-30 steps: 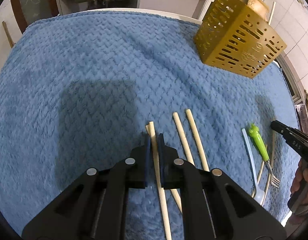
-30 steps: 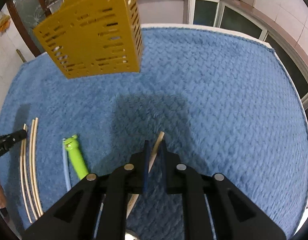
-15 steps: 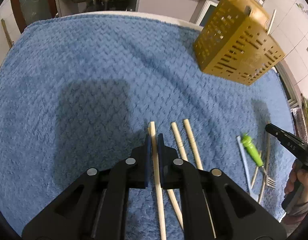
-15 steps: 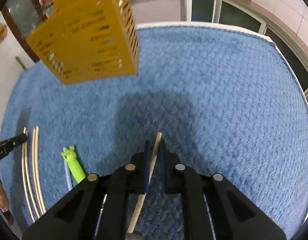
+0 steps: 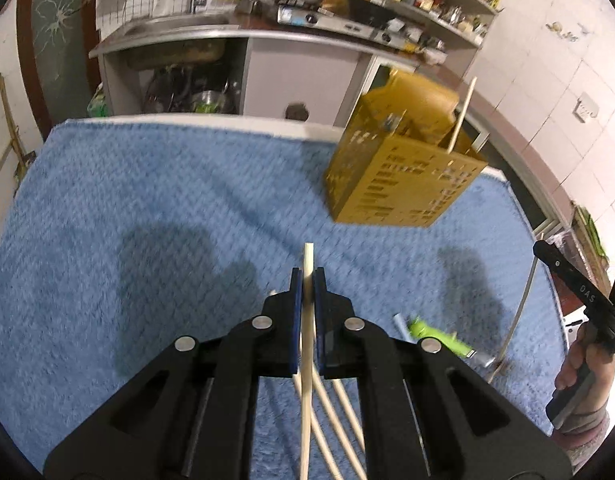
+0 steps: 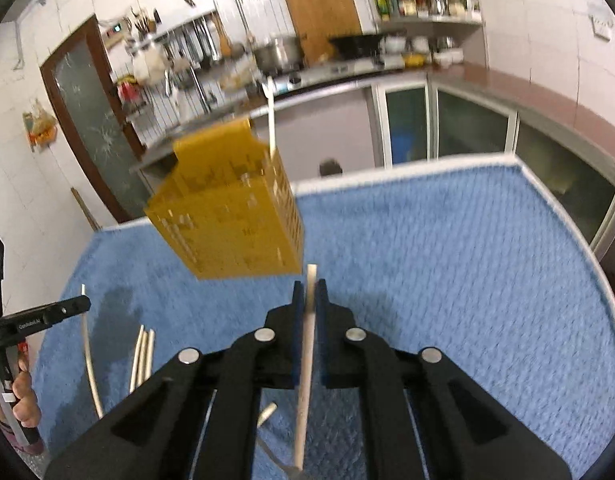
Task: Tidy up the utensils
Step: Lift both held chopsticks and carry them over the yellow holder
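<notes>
My left gripper (image 5: 307,276) is shut on a pale wooden chopstick (image 5: 307,344) and holds it above the blue cloth. My right gripper (image 6: 310,288) is shut on a wooden-handled utensil (image 6: 305,392), lifted off the cloth; its metal end shows at the bottom edge. The yellow slotted utensil holder (image 5: 399,176) stands at the far right of the cloth with one chopstick (image 5: 461,114) upright in it; it also shows in the right wrist view (image 6: 227,220). Loose chopsticks (image 5: 339,416) lie under my left gripper.
The blue textured cloth (image 5: 147,208) covers the table. A green-handled utensil (image 5: 439,334) and a pale blue one (image 5: 401,324) lie at the right. Loose chopsticks (image 6: 143,356) lie on the cloth at the left of the right wrist view. A kitchen counter (image 5: 243,32) stands behind.
Both grippers have risen and tilted up, lifting their sticks off the cloth. The holder now sits closer and the kitchen has come into view.
</notes>
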`<state>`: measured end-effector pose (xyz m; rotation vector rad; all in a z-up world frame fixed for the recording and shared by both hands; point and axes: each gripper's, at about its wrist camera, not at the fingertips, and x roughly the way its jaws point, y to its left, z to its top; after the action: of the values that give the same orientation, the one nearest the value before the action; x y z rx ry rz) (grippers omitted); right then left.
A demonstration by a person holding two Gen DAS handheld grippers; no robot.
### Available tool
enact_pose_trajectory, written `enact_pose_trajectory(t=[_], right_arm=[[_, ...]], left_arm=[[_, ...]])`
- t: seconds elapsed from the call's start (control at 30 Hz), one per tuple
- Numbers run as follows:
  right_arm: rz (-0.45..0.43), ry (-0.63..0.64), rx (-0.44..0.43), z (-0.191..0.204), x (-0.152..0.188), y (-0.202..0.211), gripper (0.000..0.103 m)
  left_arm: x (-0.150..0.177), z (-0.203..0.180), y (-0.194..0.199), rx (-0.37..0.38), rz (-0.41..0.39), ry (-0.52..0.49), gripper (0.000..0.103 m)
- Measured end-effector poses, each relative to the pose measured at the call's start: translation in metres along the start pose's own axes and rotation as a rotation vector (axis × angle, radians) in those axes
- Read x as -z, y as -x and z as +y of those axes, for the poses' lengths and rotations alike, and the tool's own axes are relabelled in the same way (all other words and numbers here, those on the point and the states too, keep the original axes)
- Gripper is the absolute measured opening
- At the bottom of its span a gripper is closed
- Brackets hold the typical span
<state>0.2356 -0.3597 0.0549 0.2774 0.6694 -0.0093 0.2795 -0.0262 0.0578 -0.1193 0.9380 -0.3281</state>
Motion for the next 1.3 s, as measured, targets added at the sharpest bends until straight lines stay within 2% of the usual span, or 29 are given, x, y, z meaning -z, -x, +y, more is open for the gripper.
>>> enact_pose_trajectory(t=[0.3,0.57,0.87,0.97,1.1,1.3], right_arm=[[-0.122,0.031,0.008,0.008,-0.021,0.034,0.005],[-0.275,0.069,-0.009,0.027,-0.057,0.063,0.005],[-0.385,0.086,-0.044,0.051,-0.13,0.075,0.005],[-0.421,0.08,-0.055,0.059,-0.155,0.072,0.005],[-0.468,0.084,-0.052,0.071,-0.177,0.059,0.005],[-0.485,0.078,-0.051,0.072,-0.176,0.019,0.005]], left_arm=[[-0.013,-0.015,0.021,0.024,-0.098,-0.025,0.004],[-0.046,-0.037,0.046,0.067,-0.205,-0.055,0.004],[-0.124,-0.083,0.093,0.111,-0.362,-0.109,0.004],[-0.152,-0.098,0.103,0.101,-0.41,-0.13,0.004],[-0.178,-0.109,0.096,0.074,-0.445,-0.135,0.004],[-0.19,-0.109,0.05,0.037,-0.468,-0.142,0.004]])
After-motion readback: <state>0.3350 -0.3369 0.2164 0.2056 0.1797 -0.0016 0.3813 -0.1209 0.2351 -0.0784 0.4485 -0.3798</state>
